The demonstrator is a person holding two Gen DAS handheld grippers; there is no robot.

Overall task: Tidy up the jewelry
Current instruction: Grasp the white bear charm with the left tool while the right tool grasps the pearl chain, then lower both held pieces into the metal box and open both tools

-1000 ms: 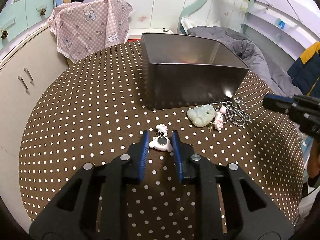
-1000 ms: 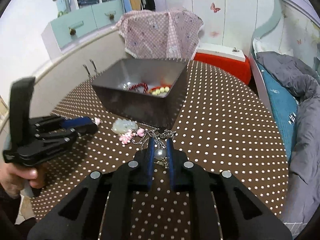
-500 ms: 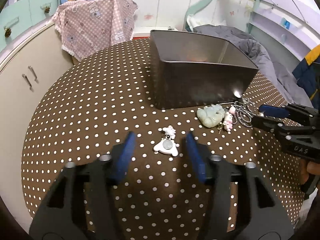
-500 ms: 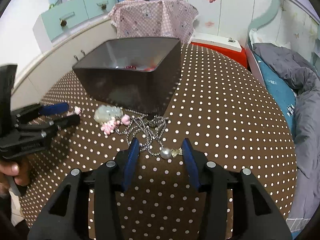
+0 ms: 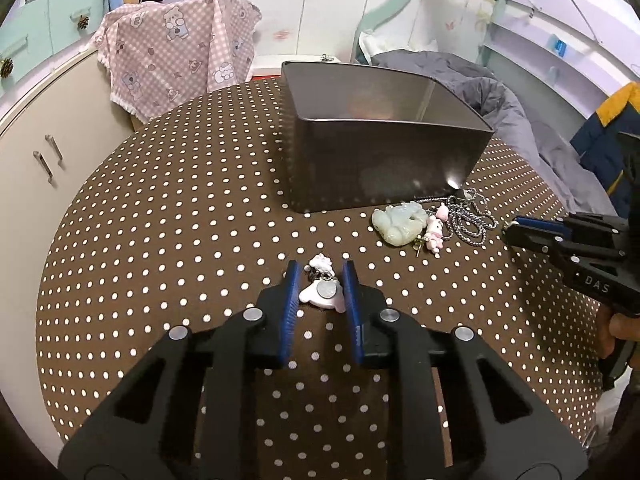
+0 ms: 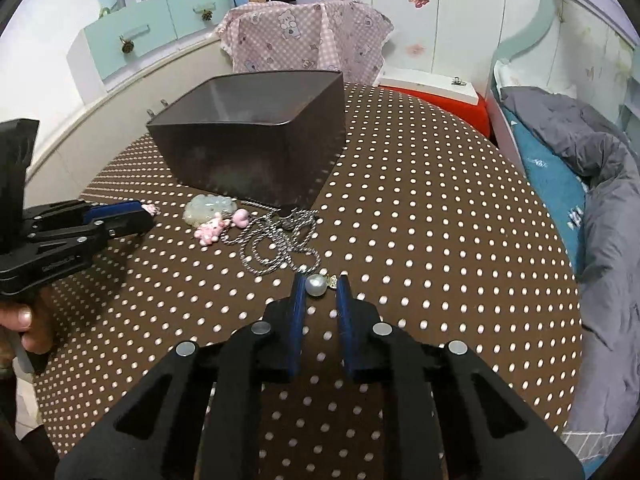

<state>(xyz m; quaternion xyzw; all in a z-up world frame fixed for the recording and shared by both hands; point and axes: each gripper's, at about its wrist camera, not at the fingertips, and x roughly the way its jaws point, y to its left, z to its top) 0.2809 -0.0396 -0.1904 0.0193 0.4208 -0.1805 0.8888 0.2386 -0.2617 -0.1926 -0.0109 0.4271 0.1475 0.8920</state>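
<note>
A white cartoon charm (image 5: 322, 294) with a round metal disc lies on the polka-dot table (image 5: 160, 220). My left gripper (image 5: 320, 280) is closing on it, blue pads touching both its sides. In the right wrist view a pearl pendant (image 6: 315, 285) with a small gold clasp sits between the closing jaws of my right gripper (image 6: 320, 284), pads against it. A silver chain (image 6: 276, 244) runs from the pearl toward the dark metal box (image 6: 248, 168). A pale jade pendant (image 5: 400, 224) and a pink charm (image 5: 434, 232) lie before the box.
The box (image 5: 384, 168) stands at the table's far middle. A pink checked cloth (image 5: 176, 48) drapes over something behind the table. Cabinets are on the left, and a bed with grey bedding (image 6: 600, 184) is on the right. A hand (image 6: 24, 320) holds the left gripper's handle.
Both grippers opened wide half a second ago and have closed again, the left around the white charm, the right around the pearl. The right gripper has sunk toward the table.
</note>
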